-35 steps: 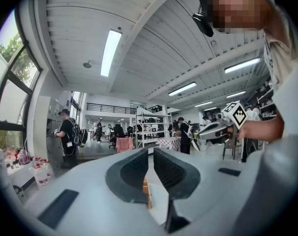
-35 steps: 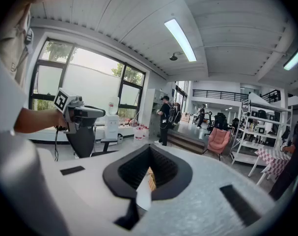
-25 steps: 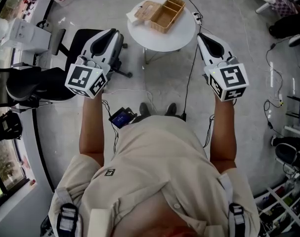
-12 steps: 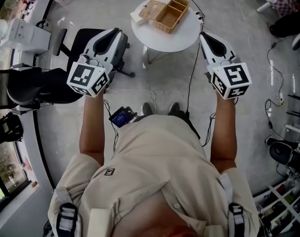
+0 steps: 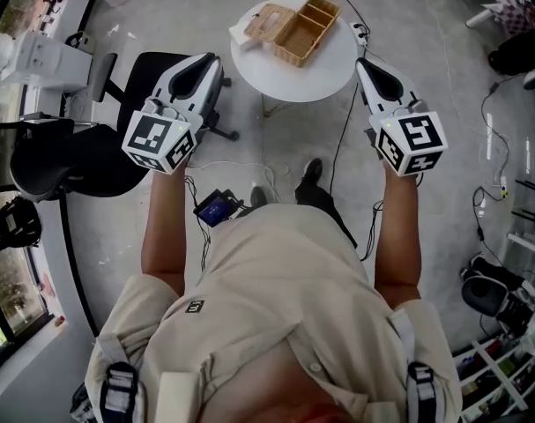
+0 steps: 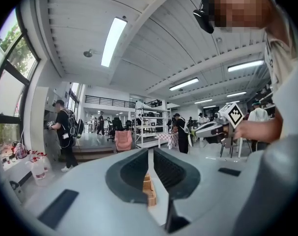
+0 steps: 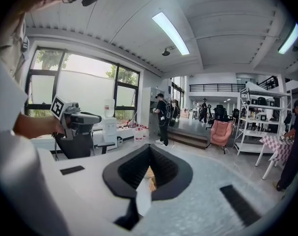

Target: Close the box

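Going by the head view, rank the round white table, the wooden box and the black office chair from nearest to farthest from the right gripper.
From the right gripper:
1. round white table: its rim lies just ahead and to the left of the tip.
2. wooden box: open, on the far part of the table.
3. black office chair: far across on the left side.

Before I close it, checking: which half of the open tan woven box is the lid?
The flat, undivided left half; the right half has compartments.
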The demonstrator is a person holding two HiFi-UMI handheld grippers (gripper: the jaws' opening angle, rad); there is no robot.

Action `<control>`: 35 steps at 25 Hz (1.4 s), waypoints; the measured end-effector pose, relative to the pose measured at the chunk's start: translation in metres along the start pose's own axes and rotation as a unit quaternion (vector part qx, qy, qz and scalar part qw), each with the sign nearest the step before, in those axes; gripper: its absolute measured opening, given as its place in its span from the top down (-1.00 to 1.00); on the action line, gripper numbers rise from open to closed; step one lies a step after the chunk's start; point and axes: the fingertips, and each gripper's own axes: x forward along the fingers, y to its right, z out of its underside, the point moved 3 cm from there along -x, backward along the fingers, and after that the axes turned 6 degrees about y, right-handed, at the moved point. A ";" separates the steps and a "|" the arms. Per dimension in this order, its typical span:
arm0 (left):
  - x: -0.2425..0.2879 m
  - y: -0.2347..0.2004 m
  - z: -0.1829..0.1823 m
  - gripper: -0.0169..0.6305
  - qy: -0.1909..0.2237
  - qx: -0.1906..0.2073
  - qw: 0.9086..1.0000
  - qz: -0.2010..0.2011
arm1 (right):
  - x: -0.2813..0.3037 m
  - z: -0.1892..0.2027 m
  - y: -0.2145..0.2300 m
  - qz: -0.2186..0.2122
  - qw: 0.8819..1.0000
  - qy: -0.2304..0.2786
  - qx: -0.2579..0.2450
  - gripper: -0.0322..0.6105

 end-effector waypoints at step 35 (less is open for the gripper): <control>0.162 -0.075 0.016 0.84 -0.028 -0.007 0.998 -0.051 | 0.114 0.002 0.156 -0.038 0.999 -0.012 0.010 0.92</control>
